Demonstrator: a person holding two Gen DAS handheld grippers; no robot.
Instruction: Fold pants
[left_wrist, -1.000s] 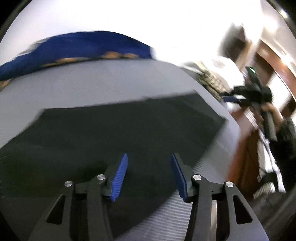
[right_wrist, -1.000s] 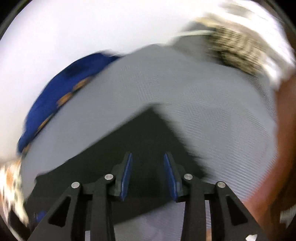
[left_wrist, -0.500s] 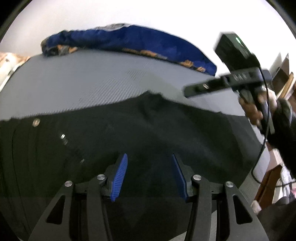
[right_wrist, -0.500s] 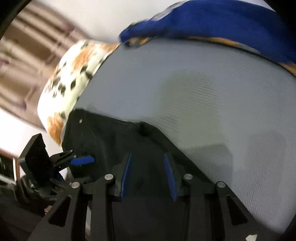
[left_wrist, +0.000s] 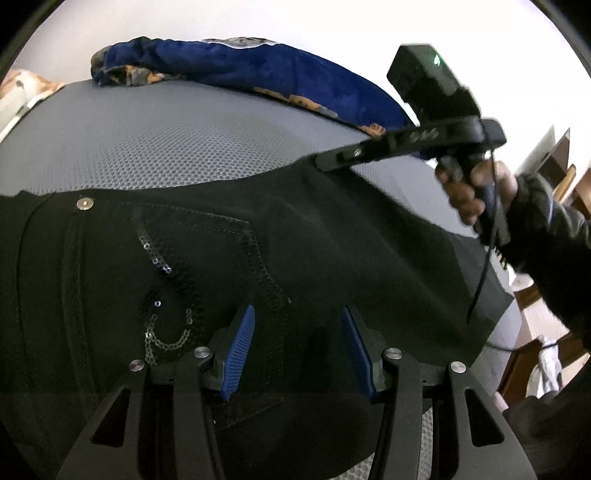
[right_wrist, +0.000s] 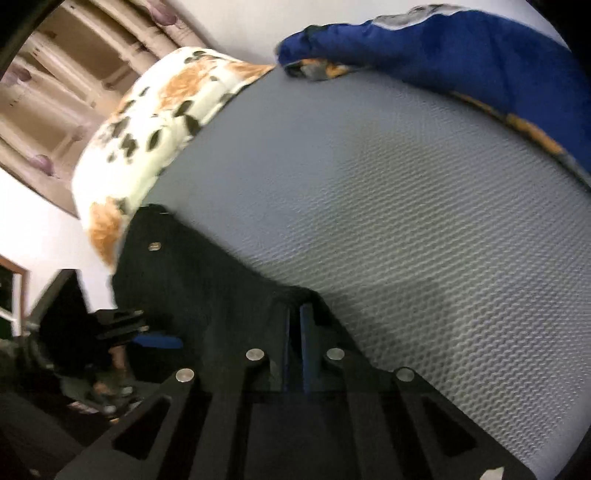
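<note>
Black pants with a sequined back pocket lie spread flat across a grey honeycomb-textured mattress, filling the lower half of the left wrist view. The left tongs hover above the fabric at bottom centre, blue pads spread, nothing between them. At upper right, the right tongs are pressed together, pinching the far edge of the pants, held by a gloved hand. A crumpled blue blanket with orange trim runs along the top; a white, orange-flowered pillow sits upper left in the right wrist view.
</note>
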